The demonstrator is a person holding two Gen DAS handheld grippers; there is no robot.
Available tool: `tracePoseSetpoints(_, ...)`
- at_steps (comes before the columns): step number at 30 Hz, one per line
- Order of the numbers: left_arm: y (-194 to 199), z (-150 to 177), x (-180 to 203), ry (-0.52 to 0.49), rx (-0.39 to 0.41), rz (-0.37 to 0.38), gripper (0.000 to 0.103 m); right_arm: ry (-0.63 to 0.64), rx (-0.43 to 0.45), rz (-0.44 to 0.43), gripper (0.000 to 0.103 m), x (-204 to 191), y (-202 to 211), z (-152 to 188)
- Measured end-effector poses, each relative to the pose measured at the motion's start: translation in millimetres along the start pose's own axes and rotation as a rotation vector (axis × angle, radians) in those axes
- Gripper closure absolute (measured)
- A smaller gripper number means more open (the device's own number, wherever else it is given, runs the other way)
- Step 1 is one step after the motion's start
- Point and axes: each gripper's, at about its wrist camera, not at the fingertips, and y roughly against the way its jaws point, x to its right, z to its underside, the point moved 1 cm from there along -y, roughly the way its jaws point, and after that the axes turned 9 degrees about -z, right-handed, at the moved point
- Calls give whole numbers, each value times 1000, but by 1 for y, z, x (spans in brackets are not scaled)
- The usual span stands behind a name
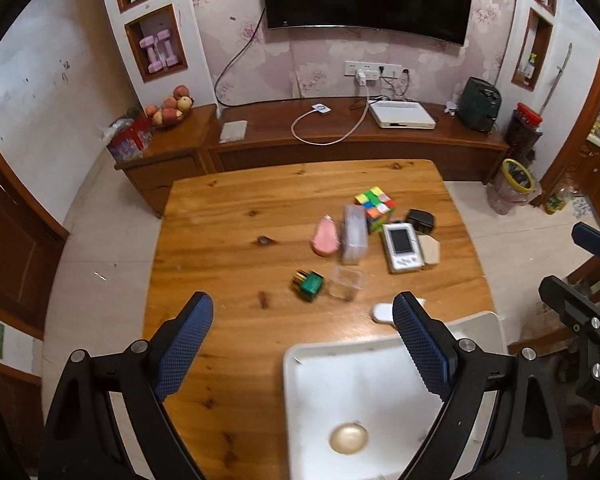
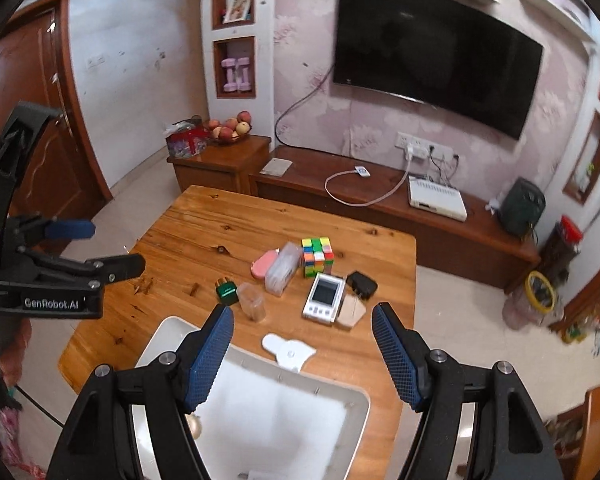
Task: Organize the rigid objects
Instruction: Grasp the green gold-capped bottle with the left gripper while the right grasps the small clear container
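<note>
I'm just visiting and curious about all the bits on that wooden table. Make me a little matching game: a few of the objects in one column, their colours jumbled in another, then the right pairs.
Things:
1. Small boxy plug adapter
2. Flat oval case
3. Handheld game console with a screen
4. Deep square plastic bin

Colours:
A. white, at the near table edge
B. green
C. white and grey, lying flat
D. pink

Pairs: 1-B, 2-D, 3-C, 4-A

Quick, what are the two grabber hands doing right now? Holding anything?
Left gripper: open, holding nothing.
Right gripper: open, holding nothing.
</note>
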Motion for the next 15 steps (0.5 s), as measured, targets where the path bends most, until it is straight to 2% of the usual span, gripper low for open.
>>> tracePoseSetpoints(7,-56,-25,-12,-29,-77,-18,11,20,-83,-51,31,6,-55,-19)
tracePoseSetpoints(11,-96,-27,-12,-72,-145,-7,11,16,-142,-88,31,8,-96,-21)
tracePoseSetpoints(15,-142,-18,-3,-142,-243,36,11,44,-202,-109,31,4,-141,-17)
